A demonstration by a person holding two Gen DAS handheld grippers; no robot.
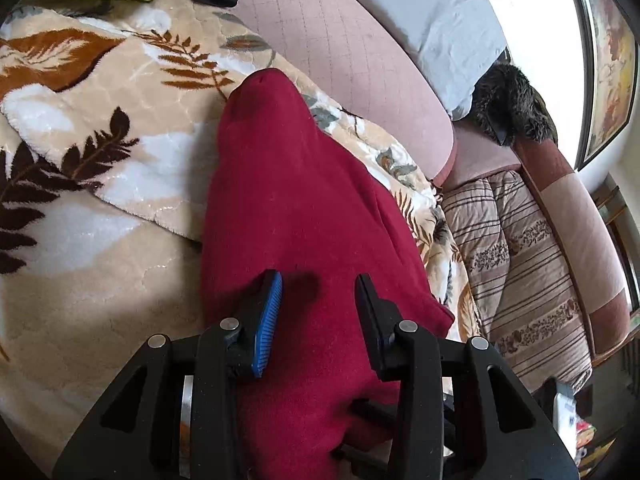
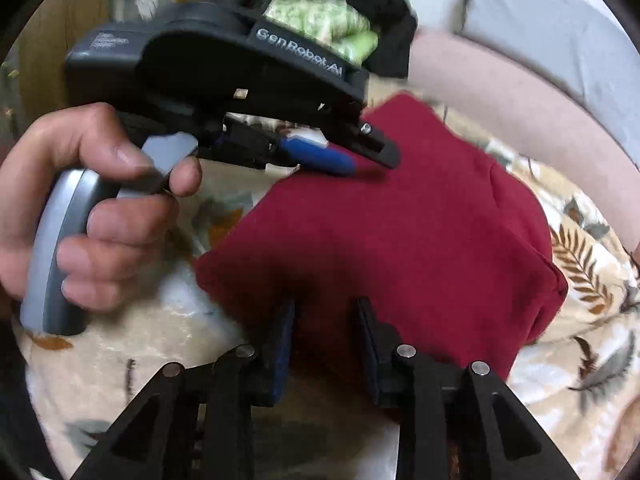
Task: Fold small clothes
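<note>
The dark red garment (image 1: 304,208) lies on the leaf-patterned blanket (image 1: 100,152), left gripper (image 1: 319,286) and right gripper (image 2: 326,312) both spread apart above it.

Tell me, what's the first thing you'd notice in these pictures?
The big red cloth jumps out first, lying in the middle on a leafy blanket. Both grippers are open over it: the left gripper over one edge, the right gripper over another. A hand at the left of the right view holds the left gripper.
</note>
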